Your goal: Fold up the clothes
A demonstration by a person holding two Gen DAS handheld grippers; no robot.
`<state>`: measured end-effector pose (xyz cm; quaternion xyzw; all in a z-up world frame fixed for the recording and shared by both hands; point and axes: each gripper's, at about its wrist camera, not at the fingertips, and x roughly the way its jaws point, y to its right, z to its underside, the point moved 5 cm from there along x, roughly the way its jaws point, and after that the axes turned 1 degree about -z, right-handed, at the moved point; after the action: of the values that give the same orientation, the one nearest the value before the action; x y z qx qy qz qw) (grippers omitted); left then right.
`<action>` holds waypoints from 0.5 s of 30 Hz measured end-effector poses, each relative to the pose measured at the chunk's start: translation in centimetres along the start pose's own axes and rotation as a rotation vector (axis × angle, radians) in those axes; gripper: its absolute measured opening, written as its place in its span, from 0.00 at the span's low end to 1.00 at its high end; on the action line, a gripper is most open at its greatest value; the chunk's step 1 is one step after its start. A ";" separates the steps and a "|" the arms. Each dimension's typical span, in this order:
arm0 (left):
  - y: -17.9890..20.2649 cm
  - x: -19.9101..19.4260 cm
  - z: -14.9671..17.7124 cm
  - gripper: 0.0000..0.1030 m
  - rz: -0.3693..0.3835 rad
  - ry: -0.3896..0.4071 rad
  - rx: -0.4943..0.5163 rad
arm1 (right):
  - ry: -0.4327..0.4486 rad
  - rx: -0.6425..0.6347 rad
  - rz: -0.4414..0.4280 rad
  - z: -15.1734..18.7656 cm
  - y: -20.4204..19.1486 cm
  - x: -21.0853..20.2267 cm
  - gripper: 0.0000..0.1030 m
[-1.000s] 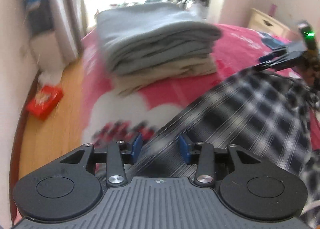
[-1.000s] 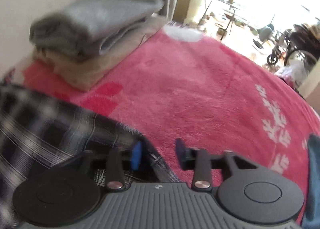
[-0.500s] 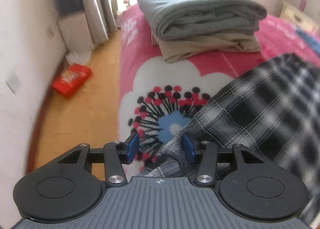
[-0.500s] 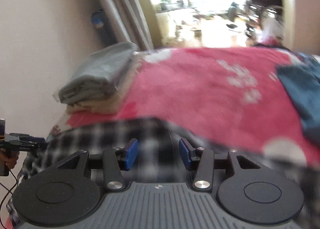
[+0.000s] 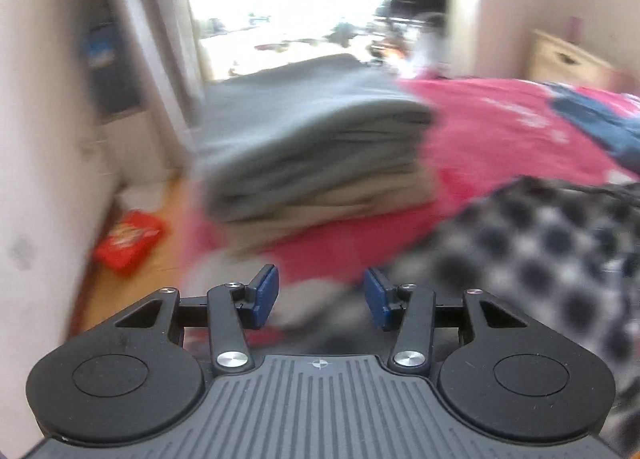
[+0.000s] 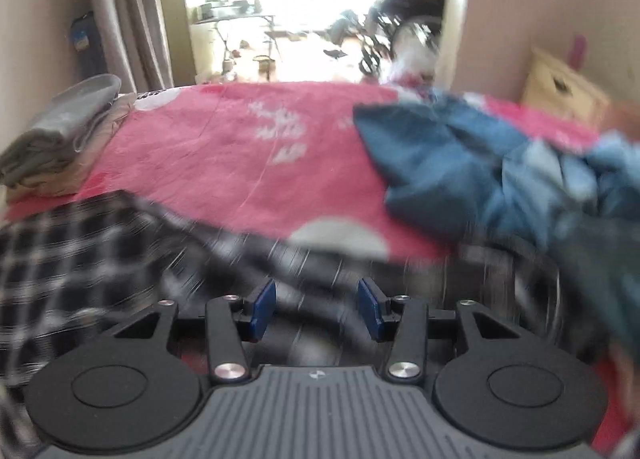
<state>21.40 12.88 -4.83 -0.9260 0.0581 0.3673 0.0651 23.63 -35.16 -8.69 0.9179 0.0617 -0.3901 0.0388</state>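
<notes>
Red fleece blanket (image 6: 224,163) covers the bed I'm working over, both views pretty smeared. The checked shirt (image 6: 80,259) lies spread on it, right under my right gripper (image 6: 316,305); my left gripper (image 5: 320,295) sits at its edge. Both have their pads spread with nothing pinched. Folded grey and beige stack (image 5: 316,155) sits just past the shirt. Blue clothes (image 6: 480,163) are heaped to the right. No containers I can make out.

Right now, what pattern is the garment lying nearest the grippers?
Black-and-white plaid shirt; clearest in the right wrist view.
</notes>
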 end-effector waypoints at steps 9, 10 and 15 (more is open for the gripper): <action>11.1 3.4 2.5 0.46 0.183 -0.052 0.188 | -0.177 -0.418 -0.083 -1.7 -2.3 9.4 0.47; 11.4 3.5 2.7 0.46 0.181 -0.053 0.200 | -0.199 -0.444 -0.103 -1.6 -2.5 9.9 0.47; 12.2 3.6 2.8 0.46 0.179 -0.021 0.232 | -0.280 -0.471 -0.164 -1.5 -2.3 11.6 0.57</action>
<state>20.24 1.14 -10.25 -0.8995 0.1817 0.3721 0.1394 32.36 -31.78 -16.04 0.8128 0.2189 -0.4897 0.2272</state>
